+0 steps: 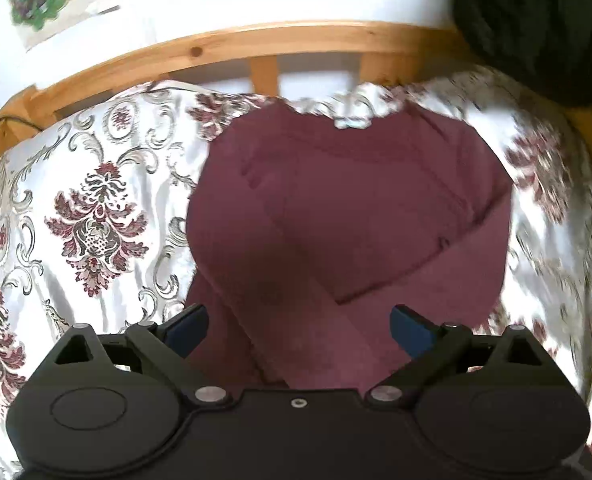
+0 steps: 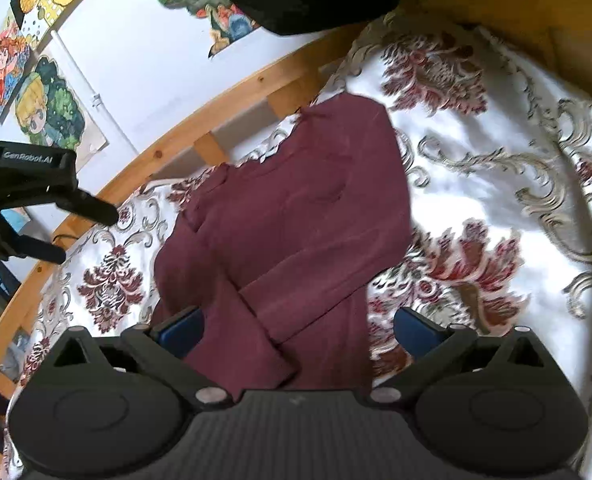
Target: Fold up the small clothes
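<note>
- Maroon knit garment [image 1: 348, 216], soft fabric, partly folded: it lies flat on the bedcover in the centre of both views, with a long sleeve-like strip crossing diagonally over its lower part toward the bottom of the frame.
- In the right wrist view the same maroon knit garment [image 2: 296, 216] runs from the upper middle of the frame down to the bottom centre; its top edge lies near the wooden rail.
- Left gripper [image 1: 300, 328], black body with blue pads, bottom centre of its own view: jaws stand wide apart above the garment's lower part, nothing between the pads. It also shows at the left edge of the right wrist view [image 2: 89, 228], clear of the cloth.
- Right gripper [image 2: 300, 330], same build, bottom centre of its view: jaws likewise spread wide, with the garment's lower strip seen between the blue pads; whether the pads touch the fabric cannot be told, as their tips are cut off by the body.
- White satin bedcover [image 1: 95, 216] with dark red floral and grey scroll pattern: lies under the garment on all sides.
- Light pine bed rail [image 1: 231, 46] with short slats: arcs across the upper frame, behind the bedcover.
- White wall with colourful cartoon posters [image 2: 35, 80]: upper left, beyond the rail.
- Dark, bulky fabric mass [image 1: 536, 20]: upper right corner, possibly clothing; blurred.
</note>
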`<state>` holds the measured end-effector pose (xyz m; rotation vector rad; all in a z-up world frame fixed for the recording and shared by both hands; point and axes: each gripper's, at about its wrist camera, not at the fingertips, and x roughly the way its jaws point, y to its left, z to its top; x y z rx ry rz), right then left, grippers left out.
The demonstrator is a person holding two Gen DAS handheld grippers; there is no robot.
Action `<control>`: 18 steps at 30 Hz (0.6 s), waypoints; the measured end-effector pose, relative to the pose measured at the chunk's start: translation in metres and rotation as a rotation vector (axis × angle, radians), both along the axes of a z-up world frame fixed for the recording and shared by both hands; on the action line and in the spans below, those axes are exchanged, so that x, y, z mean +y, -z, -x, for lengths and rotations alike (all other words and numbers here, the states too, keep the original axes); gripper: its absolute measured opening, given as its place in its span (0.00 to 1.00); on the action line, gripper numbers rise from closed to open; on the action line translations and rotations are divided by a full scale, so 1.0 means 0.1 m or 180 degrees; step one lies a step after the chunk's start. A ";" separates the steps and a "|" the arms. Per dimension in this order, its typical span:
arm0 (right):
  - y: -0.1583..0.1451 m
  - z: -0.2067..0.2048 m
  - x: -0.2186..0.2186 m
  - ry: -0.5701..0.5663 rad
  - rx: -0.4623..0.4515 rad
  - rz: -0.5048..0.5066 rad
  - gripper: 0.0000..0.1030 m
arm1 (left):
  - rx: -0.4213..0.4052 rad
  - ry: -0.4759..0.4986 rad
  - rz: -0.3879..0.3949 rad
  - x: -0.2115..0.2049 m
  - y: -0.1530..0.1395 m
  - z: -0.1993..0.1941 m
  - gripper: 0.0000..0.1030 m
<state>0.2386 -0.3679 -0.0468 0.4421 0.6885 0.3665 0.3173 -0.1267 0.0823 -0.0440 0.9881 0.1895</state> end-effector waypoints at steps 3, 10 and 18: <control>0.02 -0.01 0.08 -0.0013 0.0089 -0.0007 1.00 | -0.0079 -0.0112 0.0161 0.23 0.00 -0.02 0.96; -0.09 0.03 0.34 -0.0292 -0.0066 0.0100 1.00 | -0.0417 -0.0259 0.0247 0.80 -0.11 -0.02 0.99; 0.05 -0.07 0.55 -0.0271 -0.0182 0.0250 0.99 | -0.0708 -0.0095 0.0210 1.13 0.14 -0.24 0.99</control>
